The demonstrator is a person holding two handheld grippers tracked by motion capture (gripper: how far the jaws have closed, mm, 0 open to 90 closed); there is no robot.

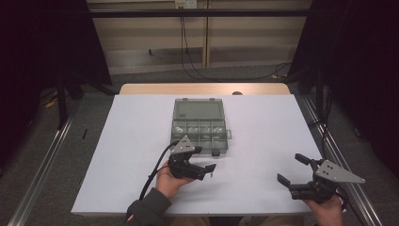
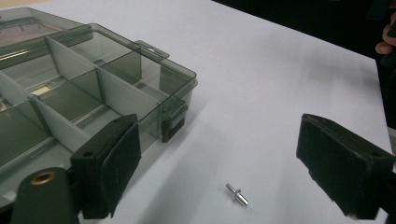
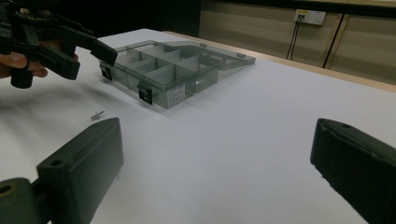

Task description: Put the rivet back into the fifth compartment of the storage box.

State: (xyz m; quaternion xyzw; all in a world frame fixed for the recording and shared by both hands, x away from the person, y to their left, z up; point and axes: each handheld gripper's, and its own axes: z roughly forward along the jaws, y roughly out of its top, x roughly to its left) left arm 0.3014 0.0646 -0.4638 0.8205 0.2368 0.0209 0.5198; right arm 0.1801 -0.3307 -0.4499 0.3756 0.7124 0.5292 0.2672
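Note:
A clear grey compartment box point(image 1: 176, 140) lies open at mid-table, its lid point(image 1: 197, 109) folded back; small metal parts sit in some cells. A small metal pin point(image 2: 237, 194) lies on the white sheet just in front of the box's near right corner point(image 2: 180, 86). My left gripper point(image 1: 207, 159) hovers low beside that corner, open, with the pin on the sheet below the gap between its jaws and untouched. In the right gripper view, the pin point(image 3: 97, 115) lies below the left gripper point(image 3: 88, 63). My right gripper point(image 1: 291, 168) rests open near the front right, with nothing between its jaws.
A white sheet point(image 1: 263, 136) covers the table, whose wooden far edge point(image 1: 202, 88) shows behind it. Metal rails point(image 1: 329, 141) run along both sides. Cables hang down the back wall point(image 1: 186, 47). The box's black latches point(image 3: 145, 94) face the near side.

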